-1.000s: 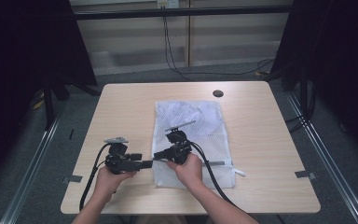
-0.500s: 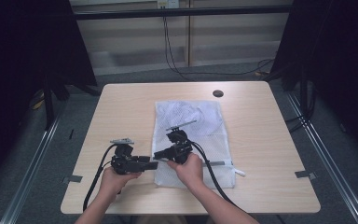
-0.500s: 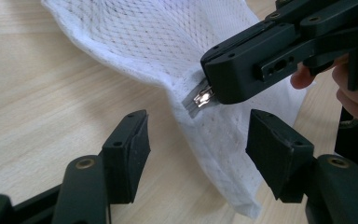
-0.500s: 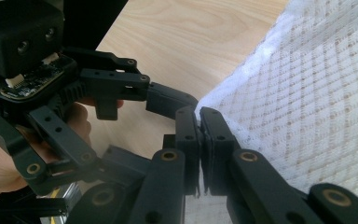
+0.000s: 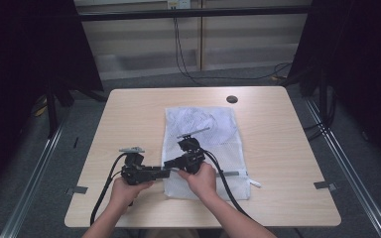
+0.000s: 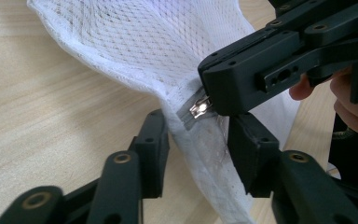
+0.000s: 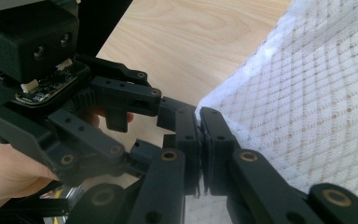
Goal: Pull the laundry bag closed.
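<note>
white mesh laundry bag [image 5: 206,148] flat on the wooden table [image 5: 129,114], its near-left corner lifted at about 7 o'clock from the bag's middle. right gripper [image 5: 176,162] clamped shut on the silver zipper pull [image 6: 199,108] at that corner, probably to run the zip. left gripper [image 5: 164,171] at 9 o'clock of the right one, jaws just closing around the gathered edge under the pull, pads not yet pressing, likely to brace the cloth.
</note>
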The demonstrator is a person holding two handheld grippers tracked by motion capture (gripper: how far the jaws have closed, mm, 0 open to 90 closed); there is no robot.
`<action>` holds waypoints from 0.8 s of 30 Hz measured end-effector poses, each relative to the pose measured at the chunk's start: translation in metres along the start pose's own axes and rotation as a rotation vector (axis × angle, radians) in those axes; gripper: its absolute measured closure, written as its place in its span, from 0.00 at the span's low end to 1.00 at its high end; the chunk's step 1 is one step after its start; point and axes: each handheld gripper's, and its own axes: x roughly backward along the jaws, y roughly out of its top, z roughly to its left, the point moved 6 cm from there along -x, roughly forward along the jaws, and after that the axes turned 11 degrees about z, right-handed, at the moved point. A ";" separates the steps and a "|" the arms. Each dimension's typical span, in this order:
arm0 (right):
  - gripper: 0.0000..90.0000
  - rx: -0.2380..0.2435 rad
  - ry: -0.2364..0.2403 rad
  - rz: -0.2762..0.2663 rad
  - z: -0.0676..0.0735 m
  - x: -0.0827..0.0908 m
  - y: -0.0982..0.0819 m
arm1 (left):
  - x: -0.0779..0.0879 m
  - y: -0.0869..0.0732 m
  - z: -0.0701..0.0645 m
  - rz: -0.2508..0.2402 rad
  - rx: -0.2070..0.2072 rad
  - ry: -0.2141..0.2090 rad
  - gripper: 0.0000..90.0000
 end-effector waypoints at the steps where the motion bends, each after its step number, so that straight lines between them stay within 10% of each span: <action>1: 0.96 0.003 0.001 -0.003 0.000 0.001 0.000 | 0.000 0.000 0.000 -0.001 -0.001 0.000 0.70; 9: 0.96 -0.002 0.002 -0.010 0.000 0.005 0.001 | -0.001 0.000 0.002 -0.001 0.008 0.007 0.90; 24: 0.97 -0.006 0.024 0.002 0.000 0.009 -0.001 | 0.003 0.000 -0.001 0.000 0.013 0.001 0.94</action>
